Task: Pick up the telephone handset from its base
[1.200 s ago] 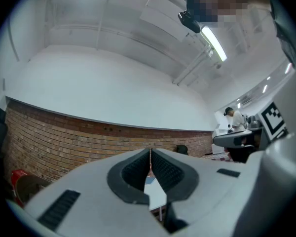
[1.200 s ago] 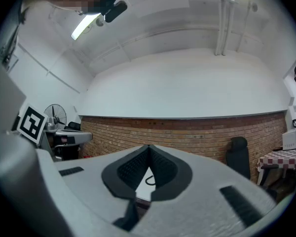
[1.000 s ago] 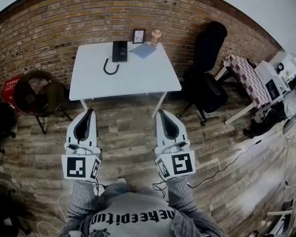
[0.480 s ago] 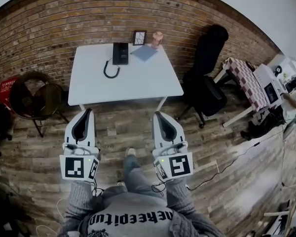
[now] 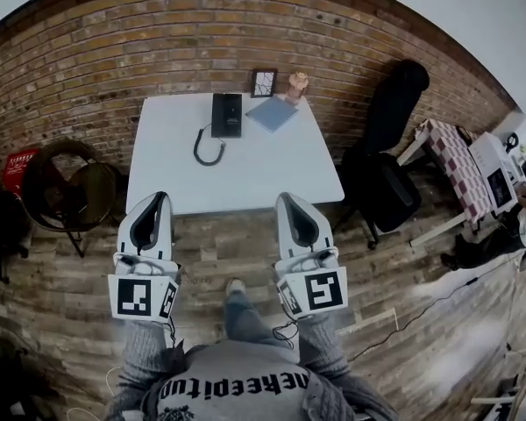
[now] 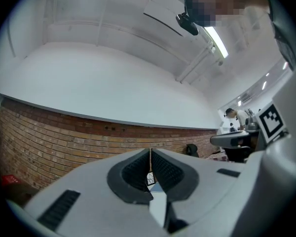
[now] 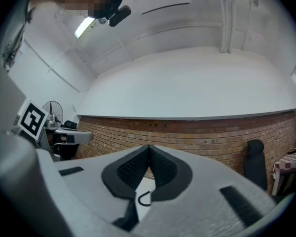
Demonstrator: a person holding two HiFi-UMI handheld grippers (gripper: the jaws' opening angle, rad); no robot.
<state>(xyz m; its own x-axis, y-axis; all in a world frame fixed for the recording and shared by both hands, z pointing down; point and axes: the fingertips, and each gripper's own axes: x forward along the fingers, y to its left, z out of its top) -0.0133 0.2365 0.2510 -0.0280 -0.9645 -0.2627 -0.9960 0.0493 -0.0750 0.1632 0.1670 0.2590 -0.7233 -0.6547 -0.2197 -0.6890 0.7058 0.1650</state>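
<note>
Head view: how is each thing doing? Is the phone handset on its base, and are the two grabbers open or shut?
telephone handset: resting on its base, untouched.
phone cord: curled loose on the table.
left gripper: shut, empty.
right gripper: shut, empty.
picture frame: standing upright by the wall.
blue notebook: closed, lying flat.

- A white table point(image 5: 245, 178) stands on a wooden plank floor point(image 5: 219, 244), its far edge near the brick wall point(image 5: 158, 51).
- A black telephone point(image 5: 226, 114) lies near the far edge, left of middle.
- Its black cord point(image 5: 207, 146) curls on the tabletop towards the near side.
- A flat blue pad point(image 5: 273, 113) lies just right of the telephone.
- A small picture frame point(image 5: 264, 82) stands at the far edge.
- A small pinkish object point(image 5: 296, 83) stands beside the frame.
</note>
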